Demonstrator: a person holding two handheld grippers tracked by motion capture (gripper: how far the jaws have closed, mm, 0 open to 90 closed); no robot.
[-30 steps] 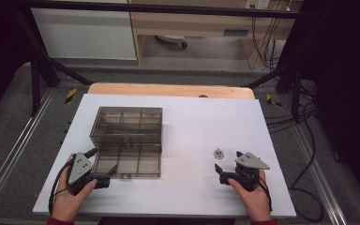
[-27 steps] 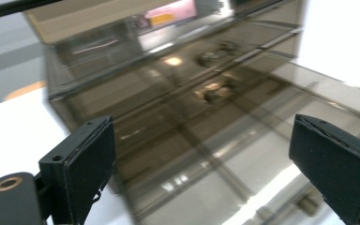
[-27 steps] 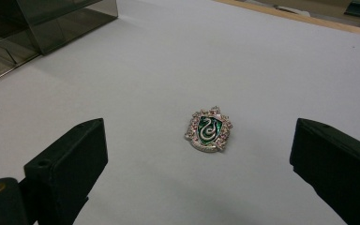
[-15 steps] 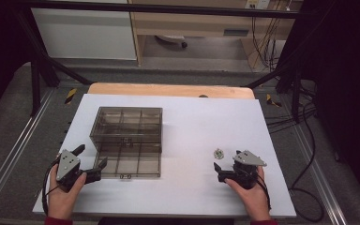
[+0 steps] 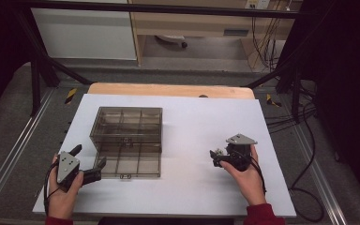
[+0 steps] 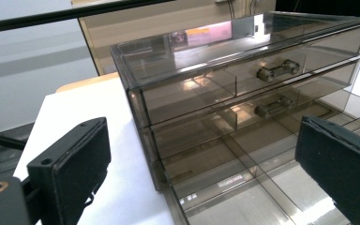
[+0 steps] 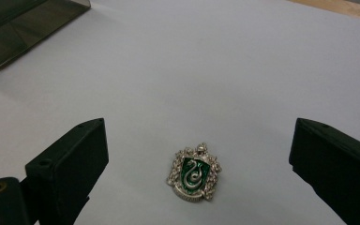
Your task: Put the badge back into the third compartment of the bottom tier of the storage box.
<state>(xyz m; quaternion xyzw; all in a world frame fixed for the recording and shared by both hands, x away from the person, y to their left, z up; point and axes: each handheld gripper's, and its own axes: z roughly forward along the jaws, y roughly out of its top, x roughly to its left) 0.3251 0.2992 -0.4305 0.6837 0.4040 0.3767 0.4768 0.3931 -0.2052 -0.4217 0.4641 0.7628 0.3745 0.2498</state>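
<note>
Closing in on the green crest badge (image 7: 193, 174) at lower centre of the right gripper view, the right tongs (image 5: 217, 157) now straddle it wide open on the white surface (image 5: 192, 122), while the left tongs (image 5: 92, 171), backed off and open, face the pulled-out bottom drawer (image 5: 127, 162).

Silver-and-green crest badge and smoked drawer box on the white table

The badge (image 7: 193, 172) lies flat, right of centre; the clear smoked-plastic drawer box (image 5: 127, 126) stands left, its bottom drawer (image 5: 128, 164) pulled out toward the near edge.
</note>
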